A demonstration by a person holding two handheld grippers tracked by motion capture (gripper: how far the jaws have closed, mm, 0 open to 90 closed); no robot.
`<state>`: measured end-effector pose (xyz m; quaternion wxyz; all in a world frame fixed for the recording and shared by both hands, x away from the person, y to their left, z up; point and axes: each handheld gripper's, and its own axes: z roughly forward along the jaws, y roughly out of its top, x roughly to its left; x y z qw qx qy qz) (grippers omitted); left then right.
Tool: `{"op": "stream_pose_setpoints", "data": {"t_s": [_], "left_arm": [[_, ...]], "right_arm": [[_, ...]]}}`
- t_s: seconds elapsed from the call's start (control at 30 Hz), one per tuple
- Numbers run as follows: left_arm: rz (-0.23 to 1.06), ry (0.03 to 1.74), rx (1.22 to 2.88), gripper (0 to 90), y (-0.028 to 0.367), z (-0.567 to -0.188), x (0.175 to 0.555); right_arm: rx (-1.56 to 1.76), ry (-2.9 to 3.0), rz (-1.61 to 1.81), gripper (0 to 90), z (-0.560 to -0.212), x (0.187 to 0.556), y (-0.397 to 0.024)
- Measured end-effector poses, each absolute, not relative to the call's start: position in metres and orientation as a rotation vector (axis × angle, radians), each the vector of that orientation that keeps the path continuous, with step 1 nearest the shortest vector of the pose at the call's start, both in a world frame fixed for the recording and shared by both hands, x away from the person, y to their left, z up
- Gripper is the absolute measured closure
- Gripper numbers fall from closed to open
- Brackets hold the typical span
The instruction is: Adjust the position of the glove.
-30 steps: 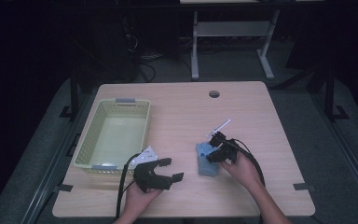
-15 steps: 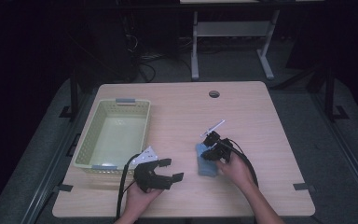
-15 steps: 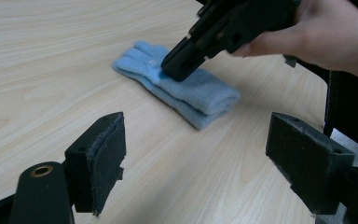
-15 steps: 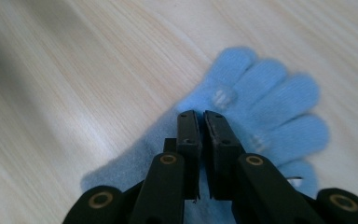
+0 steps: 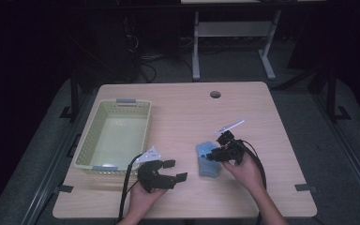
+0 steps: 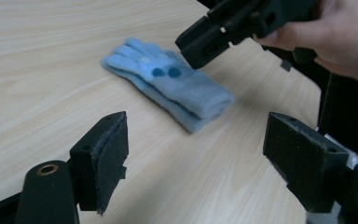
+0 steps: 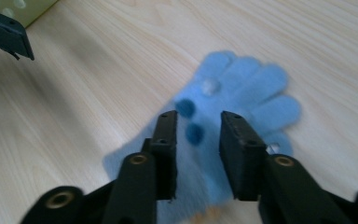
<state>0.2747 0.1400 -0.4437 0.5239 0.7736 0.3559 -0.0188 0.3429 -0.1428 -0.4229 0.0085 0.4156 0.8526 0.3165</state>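
From the high view, the light blue glove (image 5: 208, 159) lies lower centre on the table (image 5: 183, 108), the right gripper (image 5: 220, 153) at its right edge. In the left gripper view, the left gripper (image 6: 193, 154) gapes wide, empty. The right gripper view shows its jaws, just opening, narrowly parted above the glove.

The right gripper (image 5: 215, 155) has shifted a little over the blue glove (image 5: 207, 159), and its jaws have just been opening above the glove.
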Motion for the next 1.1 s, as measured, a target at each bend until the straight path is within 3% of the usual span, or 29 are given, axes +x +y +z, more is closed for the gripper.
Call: {"op": "stream_pose_setpoints", "data": {"t_s": [0.33,0.8,1.1], "left_arm": [[-0.156,0.961,1.862,22.2,0.113,-0.445,0.292],[-0.334,1.179,1.781,25.0,0.09,-0.461,0.321],[-0.379,1.223,1.776,34.2,0.083,-0.469,0.327]], "right_arm": [[1.485,2.581,1.137,46.6,-0.428,0.333,-0.176],[1.674,2.528,1.283,44.8,-0.451,0.325,-0.19],[1.747,2.497,1.349,46.9,-0.461,0.325,-0.191]]}}
